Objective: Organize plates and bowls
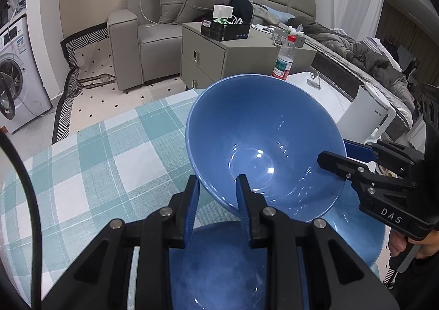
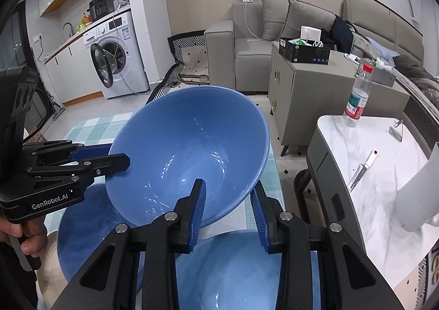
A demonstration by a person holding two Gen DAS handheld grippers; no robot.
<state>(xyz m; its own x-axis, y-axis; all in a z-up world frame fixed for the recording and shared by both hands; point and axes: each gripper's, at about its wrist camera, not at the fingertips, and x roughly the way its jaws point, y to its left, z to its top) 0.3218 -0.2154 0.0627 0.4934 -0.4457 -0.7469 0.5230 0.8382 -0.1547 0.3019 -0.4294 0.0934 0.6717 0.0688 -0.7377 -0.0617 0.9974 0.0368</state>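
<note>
Overhead of the checked teal-and-white cloth on the counter [image 1: 90, 162], a large blue bowl [image 1: 263, 145] is held tilted in the air by both claws at once, its hollow facing the cameras. The left claw [image 1: 216, 184] is closed tight on the bowl's near rim, one blue-padded finger inside the bowl and the other outside. The right claw [image 2: 229, 195] grips the rim at another spot in the same way, its fingers a little further apart, with the bowl's wall pinched between them. In the left wrist view the right claw's body carries the white letters "DAS"; in the right wrist view the left claw's body reads "GenRobot.AI", and a hand [image 2: 30, 238] is wrapped round its handle. Below the lifted bowl lie more blue dishes [image 2: 82, 227] on the cloth, and one blue bowl [image 2: 241, 274] sits directly beneath the right claw. To the side stands a marble-topped counter [image 2: 365, 181] with a clear water bottle [image 2: 358, 96] that has a red cap and a red and green label, too small to read, plus a knife [image 2: 362, 170]. A white kettle [image 1: 367, 112] bears a small grey brand mark that stays illegible. Behind, a washing machine [image 2: 115, 60] stands with its door open.
</note>
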